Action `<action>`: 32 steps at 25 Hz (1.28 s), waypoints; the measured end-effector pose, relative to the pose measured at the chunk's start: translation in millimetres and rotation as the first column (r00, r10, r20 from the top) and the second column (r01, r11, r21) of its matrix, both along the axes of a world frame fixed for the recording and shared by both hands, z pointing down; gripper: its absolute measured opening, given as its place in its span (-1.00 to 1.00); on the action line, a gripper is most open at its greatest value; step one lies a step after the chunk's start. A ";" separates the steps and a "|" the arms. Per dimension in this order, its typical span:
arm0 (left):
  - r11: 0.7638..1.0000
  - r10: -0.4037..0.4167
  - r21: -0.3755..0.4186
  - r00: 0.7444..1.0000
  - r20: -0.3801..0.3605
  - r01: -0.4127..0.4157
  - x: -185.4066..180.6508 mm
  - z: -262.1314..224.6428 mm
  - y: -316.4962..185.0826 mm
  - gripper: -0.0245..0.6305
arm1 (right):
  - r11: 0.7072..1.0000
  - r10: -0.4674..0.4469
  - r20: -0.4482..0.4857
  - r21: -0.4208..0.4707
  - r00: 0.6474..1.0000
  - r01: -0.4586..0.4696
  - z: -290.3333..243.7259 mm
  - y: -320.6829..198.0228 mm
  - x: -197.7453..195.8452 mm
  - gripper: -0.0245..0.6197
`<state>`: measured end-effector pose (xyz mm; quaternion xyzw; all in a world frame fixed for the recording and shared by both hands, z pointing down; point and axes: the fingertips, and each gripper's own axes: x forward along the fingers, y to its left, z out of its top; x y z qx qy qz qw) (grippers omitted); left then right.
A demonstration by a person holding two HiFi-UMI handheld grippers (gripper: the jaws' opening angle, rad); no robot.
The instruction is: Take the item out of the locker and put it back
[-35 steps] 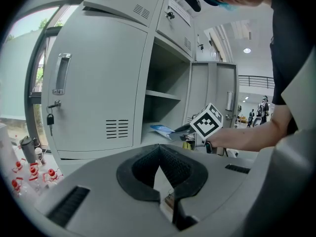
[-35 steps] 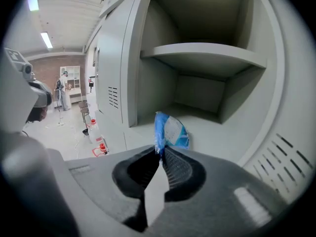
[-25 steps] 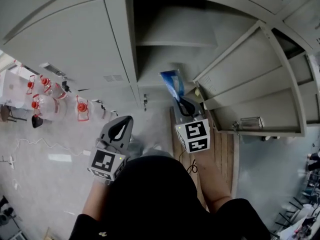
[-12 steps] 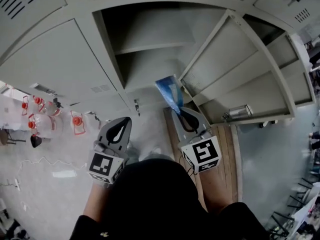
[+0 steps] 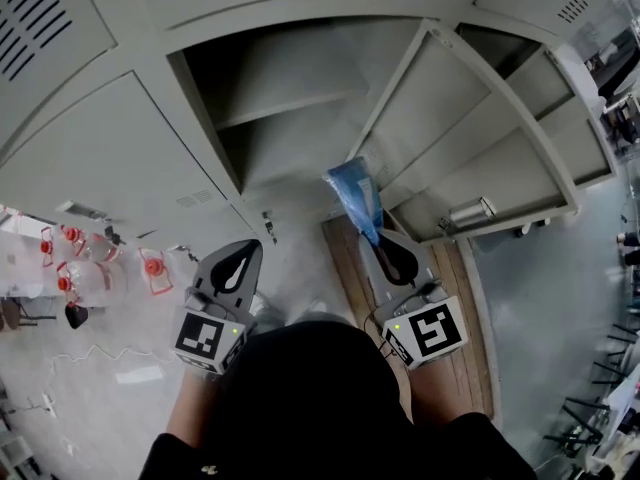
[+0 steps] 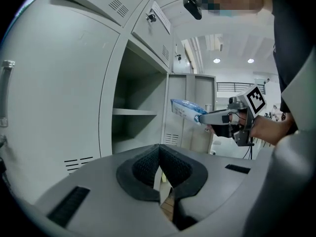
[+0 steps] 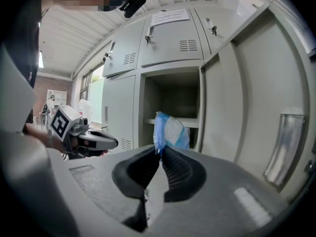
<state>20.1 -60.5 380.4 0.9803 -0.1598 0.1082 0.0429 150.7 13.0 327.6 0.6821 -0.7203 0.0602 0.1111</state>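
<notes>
- Pinching the bottom edge of the blue packet [image 5: 356, 196] with the right gripper [image 5: 379, 242], its fingers [image 7: 178, 168] pressed together on the thin wrapper
- Holding that packet upright in the air at the centre of the head view, just in front of the open locker compartment [image 5: 300, 158], outside it and resting on nothing
- Showing, in the right gripper view, the packet rising straight up from the fingertips against the dark opening, with the inner shelf [image 7: 190, 124] behind it
- Hovering the left gripper [image 5: 243, 251] at lower left of centre, well apart from the packet, its fingers [image 6: 144, 166] closed tip to tip with nothing between them
- Catching, in the left gripper view, the packet at middle right, sticking out sideways toward the compartment
- Facing a locker door [image 5: 480, 138] swung wide open at the right of the head view
- Standing beside a wooden board [image 5: 455, 308] lying on the floor at lower right, with red-capped bottles [image 5: 100, 268] grouped at the far left edge
</notes>
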 end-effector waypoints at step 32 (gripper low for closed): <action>0.995 -0.094 -0.031 0.995 0.018 0.095 -34.9 3.7 -10.1 -0.90 | 1.000 -0.027 -0.053 -0.011 0.998 0.027 -0.3 -23.3 -3.8 -0.87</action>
